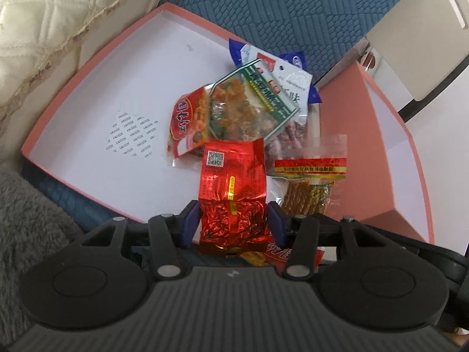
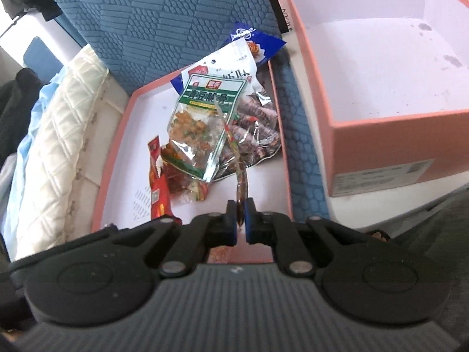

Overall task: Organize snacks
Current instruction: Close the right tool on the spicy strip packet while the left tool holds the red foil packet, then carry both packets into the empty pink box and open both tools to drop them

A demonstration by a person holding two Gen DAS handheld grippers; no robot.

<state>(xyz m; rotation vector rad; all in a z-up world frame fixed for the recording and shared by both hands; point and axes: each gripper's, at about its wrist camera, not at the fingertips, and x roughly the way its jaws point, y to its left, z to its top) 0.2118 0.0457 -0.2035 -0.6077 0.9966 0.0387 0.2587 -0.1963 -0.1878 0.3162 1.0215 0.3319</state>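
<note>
A: Left gripper (image 1: 233, 223)?
B: Clamped on a red foil pouch (image 1: 233, 182); blue pads press both its sides. The pouch hangs over the near edge of the pink lid (image 1: 58, 111).

A: Right gripper (image 2: 241, 220)?
B: Pinched nearly closed on a thin clear packet (image 2: 241, 187), seen edge-on, standing up between the pads.

A: Beyond them?
B: In the lid lie a green-label bag (image 2: 202, 123), a red packet (image 2: 158, 193) and a blue-edged bag (image 2: 255, 44), heaped together. To the right stands the deep pink box (image 2: 395, 140), its white inside bare. Behind: blue cushion (image 2: 164, 23), quilted throw (image 2: 58, 146).
</note>
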